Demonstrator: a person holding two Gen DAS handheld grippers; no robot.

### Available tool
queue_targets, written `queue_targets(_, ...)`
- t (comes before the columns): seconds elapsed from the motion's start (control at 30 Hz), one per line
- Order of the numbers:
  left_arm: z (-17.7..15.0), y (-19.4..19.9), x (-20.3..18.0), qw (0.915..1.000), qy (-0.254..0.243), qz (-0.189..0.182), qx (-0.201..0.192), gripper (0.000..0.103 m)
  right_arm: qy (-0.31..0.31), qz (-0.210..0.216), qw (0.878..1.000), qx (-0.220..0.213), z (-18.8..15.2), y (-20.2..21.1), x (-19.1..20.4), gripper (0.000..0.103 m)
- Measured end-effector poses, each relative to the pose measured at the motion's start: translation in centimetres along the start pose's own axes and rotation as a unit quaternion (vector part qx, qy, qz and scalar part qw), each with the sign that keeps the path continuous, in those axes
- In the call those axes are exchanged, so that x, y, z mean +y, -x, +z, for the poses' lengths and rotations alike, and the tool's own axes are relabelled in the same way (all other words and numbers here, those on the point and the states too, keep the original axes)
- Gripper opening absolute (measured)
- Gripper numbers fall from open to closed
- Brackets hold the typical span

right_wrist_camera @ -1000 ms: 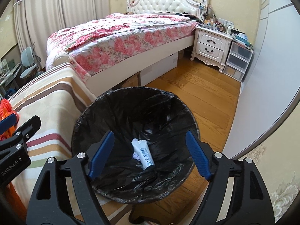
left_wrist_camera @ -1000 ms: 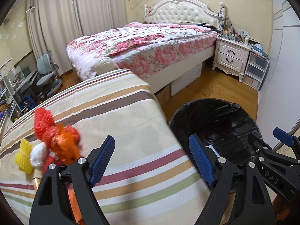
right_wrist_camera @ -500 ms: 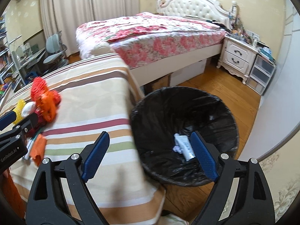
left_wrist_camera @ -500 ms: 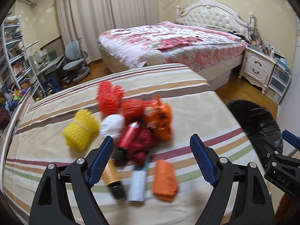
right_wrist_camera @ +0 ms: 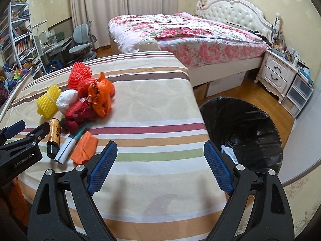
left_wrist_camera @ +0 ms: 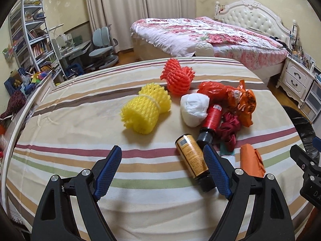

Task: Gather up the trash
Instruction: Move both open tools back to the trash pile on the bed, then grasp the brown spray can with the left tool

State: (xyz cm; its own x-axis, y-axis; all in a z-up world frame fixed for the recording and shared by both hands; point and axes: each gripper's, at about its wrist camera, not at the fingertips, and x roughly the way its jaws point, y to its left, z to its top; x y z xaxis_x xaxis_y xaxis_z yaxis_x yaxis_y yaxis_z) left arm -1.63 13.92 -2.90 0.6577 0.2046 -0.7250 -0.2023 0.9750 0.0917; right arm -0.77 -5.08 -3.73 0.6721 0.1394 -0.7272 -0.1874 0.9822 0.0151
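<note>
Both views are swinging from the black-lined bin (right_wrist_camera: 242, 128) to the striped table's (left_wrist_camera: 84, 108) trash pile; left gripper (left_wrist_camera: 163, 169) and right gripper (right_wrist_camera: 160, 165) are gaping, empty, the right's jaws having just been widening.

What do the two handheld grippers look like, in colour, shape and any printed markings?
Both are alike. The left gripper and the right gripper have black triangular plastic arms with cut-out holes, silver rivets, and blue textured pads on the fingers. White lettering "GenRobot.AI" is printed on one side of the body, and "DAS" partly shows on the other.
</note>
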Motion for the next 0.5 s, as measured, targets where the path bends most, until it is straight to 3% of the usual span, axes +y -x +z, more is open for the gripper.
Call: queue_targets(0.5,-0.9,-1.2,0.9,0.9995,0.004,-0.013,0.028,0.081,-0.003,0.007,1.0,0.009,-0.2,-0.9,0.7,0.086)
